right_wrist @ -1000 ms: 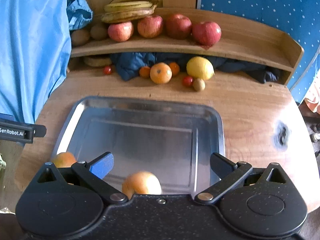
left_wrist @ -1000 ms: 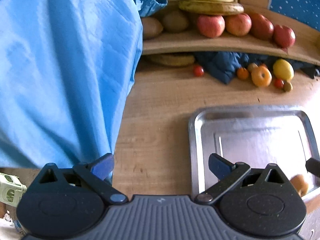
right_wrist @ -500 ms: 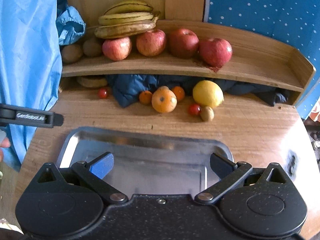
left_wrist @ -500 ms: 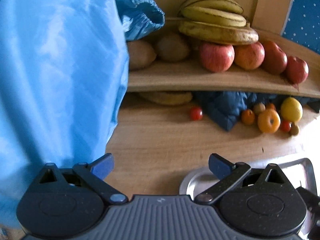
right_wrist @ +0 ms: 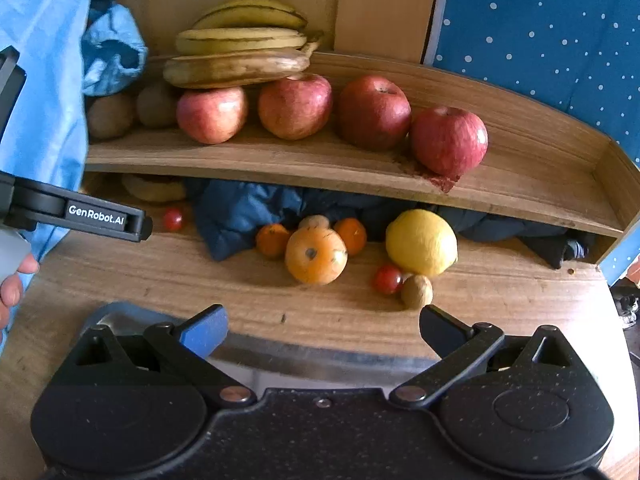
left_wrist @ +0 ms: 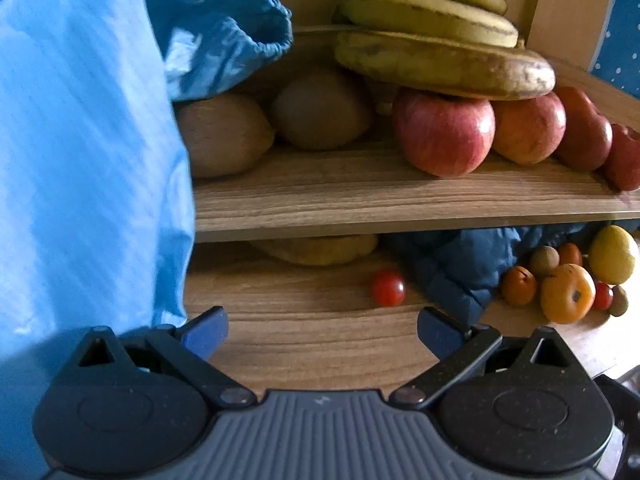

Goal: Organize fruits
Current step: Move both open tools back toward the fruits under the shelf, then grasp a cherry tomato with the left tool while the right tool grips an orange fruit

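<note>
On the grained wooden shelf (right_wrist: 360, 172) lie long spotted yellow bananas (right_wrist: 240, 52) above four round glossy red apples (right_wrist: 296, 106), below them a smooth yellow lemon (right_wrist: 420, 242) and dimpled orange (right_wrist: 316, 256), while left gripper (left_wrist: 322, 330) and right gripper (right_wrist: 323, 330) gape empty.

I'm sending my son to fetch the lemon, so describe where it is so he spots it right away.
Find the curved wooden shelf holding the apples and bananas, then look at the tabletop just under its right half. The lemon sits there in front of dark blue cloth; it is the only pale yellow fruit, bigger than the oranges beside it.
</note>
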Action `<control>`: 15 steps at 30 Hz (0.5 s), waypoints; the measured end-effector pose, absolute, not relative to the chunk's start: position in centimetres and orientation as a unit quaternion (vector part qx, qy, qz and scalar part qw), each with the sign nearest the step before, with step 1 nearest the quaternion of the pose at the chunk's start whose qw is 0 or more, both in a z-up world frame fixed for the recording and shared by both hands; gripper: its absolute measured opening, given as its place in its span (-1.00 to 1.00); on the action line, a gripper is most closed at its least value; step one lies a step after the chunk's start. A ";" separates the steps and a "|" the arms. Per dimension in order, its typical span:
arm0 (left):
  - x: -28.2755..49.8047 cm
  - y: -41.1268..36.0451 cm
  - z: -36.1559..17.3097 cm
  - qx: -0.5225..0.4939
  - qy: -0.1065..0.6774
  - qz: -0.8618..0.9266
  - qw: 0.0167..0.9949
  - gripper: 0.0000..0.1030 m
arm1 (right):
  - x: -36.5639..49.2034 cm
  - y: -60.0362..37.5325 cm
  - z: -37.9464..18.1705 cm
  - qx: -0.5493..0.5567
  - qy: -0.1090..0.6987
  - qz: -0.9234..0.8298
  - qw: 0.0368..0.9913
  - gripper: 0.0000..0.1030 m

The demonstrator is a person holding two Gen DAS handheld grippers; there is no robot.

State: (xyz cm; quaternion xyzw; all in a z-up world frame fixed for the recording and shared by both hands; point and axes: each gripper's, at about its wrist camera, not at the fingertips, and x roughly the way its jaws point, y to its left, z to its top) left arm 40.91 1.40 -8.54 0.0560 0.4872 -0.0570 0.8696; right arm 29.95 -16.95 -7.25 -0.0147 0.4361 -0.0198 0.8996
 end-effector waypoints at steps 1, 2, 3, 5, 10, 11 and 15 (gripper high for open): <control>41.2 1.3 -8.8 0.058 0.490 -0.058 0.868 0.99 | 30.3 -16.9 -7.4 -0.016 0.436 -0.022 0.899 0.97; 41.5 1.3 -9.0 0.059 0.492 -0.059 0.867 0.99 | 30.7 -16.9 -7.7 -0.017 0.437 -0.023 0.899 0.97; 41.7 1.2 -9.2 0.060 0.494 -0.060 0.866 0.99 | 31.2 -16.9 -7.9 -0.019 0.439 -0.023 0.898 0.96; 42.2 1.1 -9.6 0.060 0.497 -0.062 0.863 0.99 | 32.0 -16.9 -8.3 -0.019 0.441 -0.025 0.897 0.95; 43.3 1.0 -10.1 0.056 0.500 -0.070 0.861 0.97 | 33.5 -16.8 -9.2 -0.023 0.446 -0.031 0.894 0.82; 43.5 0.9 -10.2 0.056 0.501 -0.070 0.861 0.94 | 33.8 -16.8 -9.3 -0.025 0.447 -0.032 0.894 0.75; 44.1 0.6 -10.6 0.053 0.504 -0.072 0.859 0.86 | 34.6 -16.6 -9.7 -0.026 0.449 -0.029 0.893 0.65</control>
